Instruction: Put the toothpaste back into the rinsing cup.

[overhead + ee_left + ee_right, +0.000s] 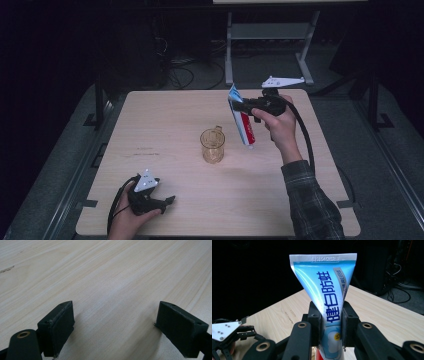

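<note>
The right tool [331, 326] clamps a blue toothpaste tube [329, 295], crimped end up in its own view, while the high view shows the tube above the table [165, 115] near a glass mug [212, 145], and the left tool [116, 327] gapes empty.

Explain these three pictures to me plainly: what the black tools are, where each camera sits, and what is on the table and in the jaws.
A person holds a hand-operated two-jaw gripper in each hand. The high view looks down on the wooden table. The other two views come from cameras riding on the grippers, looking along their black jaws. The right gripper is clamped on a blue and white toothpaste tube, lifted off the table, cap end down. The left gripper rests low over bare wood, jaws open and holding nothing. A clear glass mug stands mid-table.
</note>
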Motion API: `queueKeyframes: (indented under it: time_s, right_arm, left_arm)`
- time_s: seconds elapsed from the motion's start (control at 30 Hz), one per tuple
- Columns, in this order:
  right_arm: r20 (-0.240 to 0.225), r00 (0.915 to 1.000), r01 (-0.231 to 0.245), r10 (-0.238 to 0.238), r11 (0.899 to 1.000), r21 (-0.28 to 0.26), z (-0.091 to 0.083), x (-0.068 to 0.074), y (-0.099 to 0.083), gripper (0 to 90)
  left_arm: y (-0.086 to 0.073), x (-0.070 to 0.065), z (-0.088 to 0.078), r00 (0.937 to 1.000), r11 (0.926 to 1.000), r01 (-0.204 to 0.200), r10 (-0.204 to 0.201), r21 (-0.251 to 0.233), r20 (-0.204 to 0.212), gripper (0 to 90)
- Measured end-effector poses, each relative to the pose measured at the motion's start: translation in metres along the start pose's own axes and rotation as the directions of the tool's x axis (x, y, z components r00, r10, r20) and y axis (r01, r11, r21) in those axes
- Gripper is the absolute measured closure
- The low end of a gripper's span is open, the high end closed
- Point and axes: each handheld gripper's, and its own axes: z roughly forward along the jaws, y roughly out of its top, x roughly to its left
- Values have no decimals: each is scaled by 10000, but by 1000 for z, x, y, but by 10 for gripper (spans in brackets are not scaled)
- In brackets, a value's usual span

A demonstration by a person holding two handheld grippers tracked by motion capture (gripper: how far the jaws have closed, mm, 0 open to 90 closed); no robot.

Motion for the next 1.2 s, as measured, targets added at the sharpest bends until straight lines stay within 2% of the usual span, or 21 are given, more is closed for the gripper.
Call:
queueKeyframes:
  time_s: [0.43,1.2]
  right_arm:
    - [-195,9996,195,-195,9998,3,19,7,16,737]
    - [-594,9965,618,-594,9973,397,60,24,40,738]
  left_arm:
    - [0,-1,0,10000,10000,-24,24,-1,34,135]
    - [0,-2,0,9999,10000,-75,75,-9,129,135]
